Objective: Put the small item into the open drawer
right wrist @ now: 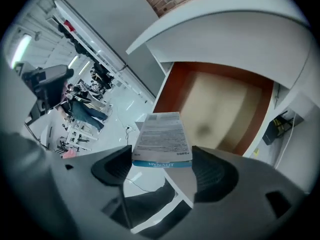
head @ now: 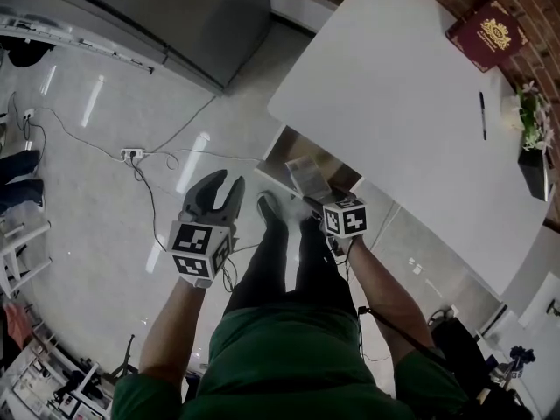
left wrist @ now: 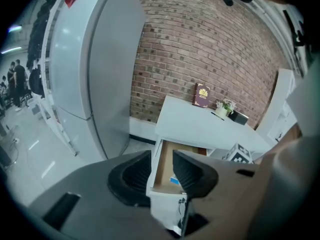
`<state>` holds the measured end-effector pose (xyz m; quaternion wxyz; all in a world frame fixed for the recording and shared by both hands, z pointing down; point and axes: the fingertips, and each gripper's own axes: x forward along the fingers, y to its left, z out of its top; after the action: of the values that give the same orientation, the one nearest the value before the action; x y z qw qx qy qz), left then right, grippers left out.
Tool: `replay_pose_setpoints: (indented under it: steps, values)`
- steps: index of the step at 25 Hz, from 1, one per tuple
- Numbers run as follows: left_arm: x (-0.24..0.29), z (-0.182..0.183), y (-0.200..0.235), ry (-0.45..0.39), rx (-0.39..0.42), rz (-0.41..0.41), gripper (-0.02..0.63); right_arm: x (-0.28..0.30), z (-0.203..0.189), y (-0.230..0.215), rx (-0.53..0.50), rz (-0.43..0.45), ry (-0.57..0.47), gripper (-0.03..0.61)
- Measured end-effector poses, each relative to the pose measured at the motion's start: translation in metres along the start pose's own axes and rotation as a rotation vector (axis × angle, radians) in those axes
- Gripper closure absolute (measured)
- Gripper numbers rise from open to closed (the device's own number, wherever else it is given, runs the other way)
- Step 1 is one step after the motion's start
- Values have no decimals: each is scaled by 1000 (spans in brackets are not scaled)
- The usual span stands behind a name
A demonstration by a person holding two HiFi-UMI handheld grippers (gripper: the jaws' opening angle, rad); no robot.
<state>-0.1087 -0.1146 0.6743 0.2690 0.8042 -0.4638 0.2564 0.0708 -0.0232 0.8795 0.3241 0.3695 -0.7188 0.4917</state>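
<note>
Our green short-sleeved shirt (head: 289, 366), dark trousers (head: 284, 269), dark shoe (head: 269, 206), grey left gripper (head: 223, 185) with ribbed black pads (left wrist: 131, 176), black-and-white marker cubes (head: 199, 250), black cable (head: 394, 329) along our right arm (head: 378, 289)
</note>
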Motion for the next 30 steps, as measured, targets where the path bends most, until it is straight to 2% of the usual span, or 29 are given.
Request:
replay_pose_setpoints:
  steps: [4, 9, 13, 18, 30]
  values:
    - [7, -9, 2, 6, 10, -9, 486, 21, -11, -15, 103, -32, 29, 201]
    - [10, -20, 4, 28, 11, -17, 486, 38, -17, -34, 317, -60, 37, 199]
    - [12, -27, 9, 42, 8, -17, 486, 46, -25, -44, 390, -86, 56, 199]
    - [18, -35, 11, 54, 9, -28, 486, 55, -25, -46, 424, -79, 33, 198]
    - [22, -32, 2, 36, 15, -65, 486, 44, -27, -27, 352, -75, 13, 172]
